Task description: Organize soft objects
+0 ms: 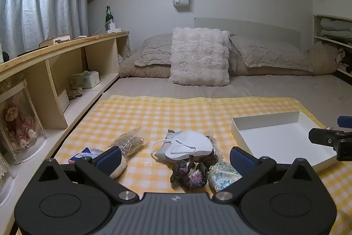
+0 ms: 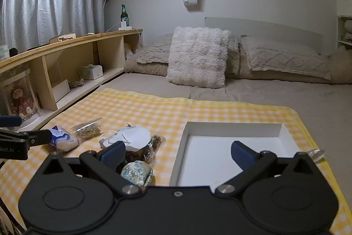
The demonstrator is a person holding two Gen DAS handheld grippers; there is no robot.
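Only left view shows crocheted piece (image 1: pixel 189 171); right view apparently hides it

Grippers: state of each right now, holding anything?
Left gripper: open, holding nothing, above the soft items.
Right gripper: open, holding nothing, at the white tray.

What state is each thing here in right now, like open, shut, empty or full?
Left gripper: open, holding nothing.
Right gripper: open, holding nothing.
White tray: empty.
Face mask: lying on top of the small pile.
Bag of rubber bands: lying flat on the checked cloth.
Green bottle: upright on the shelf.
Curtains: drawn shut.
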